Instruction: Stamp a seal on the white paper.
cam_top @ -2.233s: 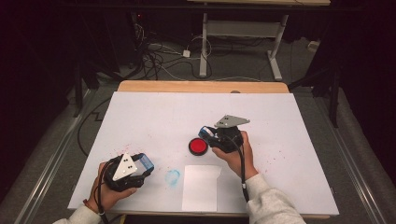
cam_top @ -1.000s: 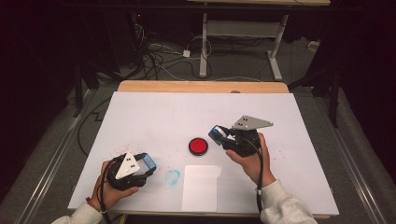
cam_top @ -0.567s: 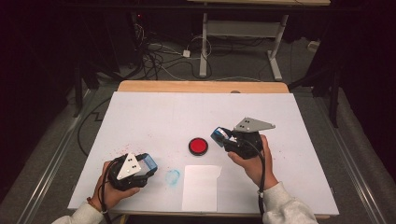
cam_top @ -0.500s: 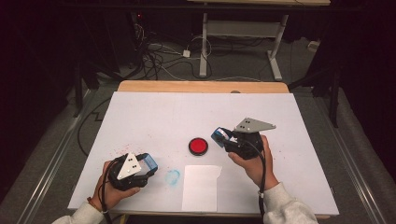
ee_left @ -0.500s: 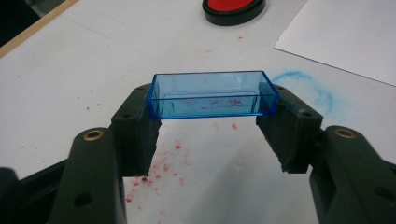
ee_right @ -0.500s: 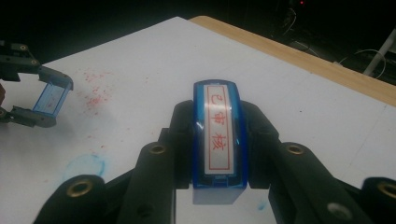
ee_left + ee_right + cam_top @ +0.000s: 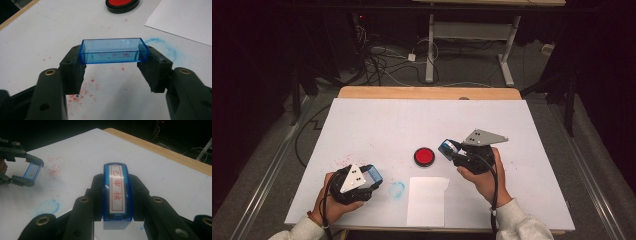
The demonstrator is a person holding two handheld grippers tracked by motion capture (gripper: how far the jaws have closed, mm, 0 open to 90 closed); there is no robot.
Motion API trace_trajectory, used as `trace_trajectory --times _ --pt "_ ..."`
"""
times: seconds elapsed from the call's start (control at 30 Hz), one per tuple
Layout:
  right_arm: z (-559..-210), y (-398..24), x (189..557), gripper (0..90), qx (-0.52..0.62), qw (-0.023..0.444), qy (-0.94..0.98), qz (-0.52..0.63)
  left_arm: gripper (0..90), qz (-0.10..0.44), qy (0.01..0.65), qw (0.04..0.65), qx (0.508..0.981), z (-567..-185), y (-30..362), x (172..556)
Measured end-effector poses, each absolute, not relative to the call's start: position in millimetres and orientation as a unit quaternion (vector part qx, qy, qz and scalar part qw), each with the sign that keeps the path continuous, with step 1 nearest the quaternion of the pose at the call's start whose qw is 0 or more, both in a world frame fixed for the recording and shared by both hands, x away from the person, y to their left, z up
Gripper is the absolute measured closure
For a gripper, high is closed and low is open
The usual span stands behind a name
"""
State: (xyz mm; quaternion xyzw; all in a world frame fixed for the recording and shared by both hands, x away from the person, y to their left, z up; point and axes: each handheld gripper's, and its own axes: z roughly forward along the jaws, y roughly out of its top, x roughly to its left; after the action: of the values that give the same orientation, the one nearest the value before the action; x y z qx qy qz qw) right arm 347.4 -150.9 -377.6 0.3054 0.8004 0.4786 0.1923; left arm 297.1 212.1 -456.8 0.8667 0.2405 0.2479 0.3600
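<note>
Your left gripper [image 7: 113, 65] is pinching a clear blue cap [image 7: 113, 50] by its two short ends, its open side apparently facing the camera, low over red specks on the white table [image 7: 402, 125]. Beyond the cap, a blue smear [image 7: 162, 47] is lying to its right, with paper [image 7: 185, 18] and a red pad [image 7: 122, 3] farther out. Your right gripper [image 7: 116, 195] is clamping a blue stamp [image 7: 116, 192], label facing up, just right of that pad [image 7: 424, 156].
</note>
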Motion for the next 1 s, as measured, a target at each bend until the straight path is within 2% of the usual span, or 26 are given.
trace_trajectory --times 0.5,1.0 --pt "-382 -135 320 69.6 0.265 0.168 0.821 0.477 39.1 0.247 0.240 0.357 0.868 -457 211 297" --pt "-410 -114 298 69.6 0.219 0.143 0.857 0.444 39.1 0.250 0.242 0.355 0.868 -457 212 296"
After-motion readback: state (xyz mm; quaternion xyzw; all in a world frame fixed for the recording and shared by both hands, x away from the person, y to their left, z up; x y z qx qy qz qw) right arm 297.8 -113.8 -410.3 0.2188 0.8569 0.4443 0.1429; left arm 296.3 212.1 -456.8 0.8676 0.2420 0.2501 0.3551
